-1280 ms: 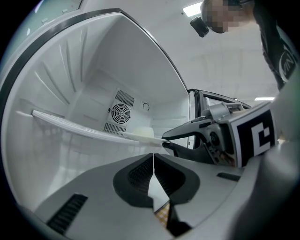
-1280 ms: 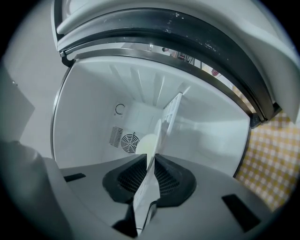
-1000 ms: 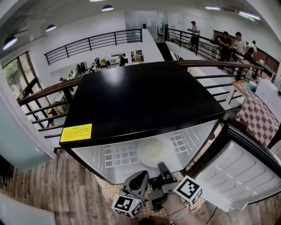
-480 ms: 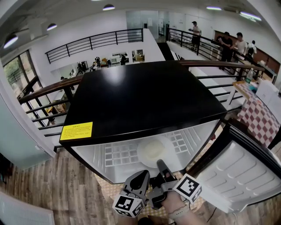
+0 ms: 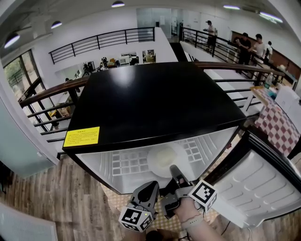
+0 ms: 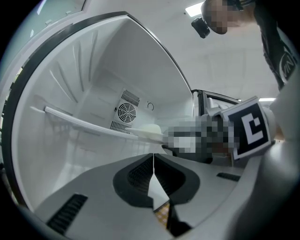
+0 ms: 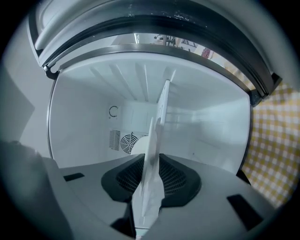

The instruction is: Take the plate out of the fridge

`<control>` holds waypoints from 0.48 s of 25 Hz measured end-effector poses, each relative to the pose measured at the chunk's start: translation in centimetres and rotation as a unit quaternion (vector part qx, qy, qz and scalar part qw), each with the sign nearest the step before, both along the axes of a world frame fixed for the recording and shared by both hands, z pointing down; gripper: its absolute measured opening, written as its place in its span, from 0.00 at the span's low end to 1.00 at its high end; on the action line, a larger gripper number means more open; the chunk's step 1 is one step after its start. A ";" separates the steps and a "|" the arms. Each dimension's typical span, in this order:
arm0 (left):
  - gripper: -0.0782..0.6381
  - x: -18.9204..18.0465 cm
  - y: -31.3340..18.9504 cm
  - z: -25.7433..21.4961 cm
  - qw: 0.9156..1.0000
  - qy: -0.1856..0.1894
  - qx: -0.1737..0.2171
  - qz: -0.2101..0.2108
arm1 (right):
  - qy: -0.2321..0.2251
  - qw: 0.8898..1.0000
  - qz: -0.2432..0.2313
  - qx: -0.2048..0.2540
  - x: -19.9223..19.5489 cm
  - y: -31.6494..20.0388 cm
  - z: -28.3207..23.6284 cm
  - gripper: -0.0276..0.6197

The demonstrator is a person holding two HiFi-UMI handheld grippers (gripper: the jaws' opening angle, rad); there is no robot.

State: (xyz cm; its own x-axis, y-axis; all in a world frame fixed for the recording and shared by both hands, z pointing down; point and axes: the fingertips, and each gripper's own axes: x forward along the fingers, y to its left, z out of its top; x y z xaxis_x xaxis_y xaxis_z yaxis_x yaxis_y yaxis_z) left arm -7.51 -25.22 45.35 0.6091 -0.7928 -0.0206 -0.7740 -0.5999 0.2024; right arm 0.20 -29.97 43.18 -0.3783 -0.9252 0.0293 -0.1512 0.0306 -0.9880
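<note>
I'm looking across a wide, bright hall with white walls (image 5: 94,23) and an upper gallery. Black railings (image 5: 103,38) topped by a wooden handrail (image 5: 47,97) run round an open well, and on the level below there are desks (image 5: 124,59) with people at them. Round ceiling lamps (image 5: 118,4) are lit overhead, with long strip lights (image 5: 265,15) off to the right. Tall windows (image 5: 19,77) on the left show green trees outside. The floor (image 5: 42,207) is grey-brown wood planks. A red-and-white checked tablecloth (image 5: 277,126) shows at the right, and several people (image 5: 244,44) stand by the far railing
</note>
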 end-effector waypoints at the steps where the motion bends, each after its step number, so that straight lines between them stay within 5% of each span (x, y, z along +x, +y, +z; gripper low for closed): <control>1: 0.13 0.1 0.1 0.1 1.000 0.000 -0.001 0.002 | -0.004 1.000 0.002 -0.005 -0.1 0.1 0.1 0.16; 12: 0.13 -0.4 0.6 -0.3 1.000 -0.002 0.002 0.006 | -0.042 0.999 0.018 0.000 -0.1 0.3 -0.1 0.13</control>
State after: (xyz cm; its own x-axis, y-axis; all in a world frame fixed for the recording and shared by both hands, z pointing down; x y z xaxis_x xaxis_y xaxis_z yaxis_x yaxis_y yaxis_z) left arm -7.86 -24.66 45.02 0.6180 -0.7858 -0.0215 -0.7678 -0.6093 0.1979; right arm 0.11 -29.69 43.10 -0.3466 -0.9380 -0.0016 -0.0697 0.0275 -0.9972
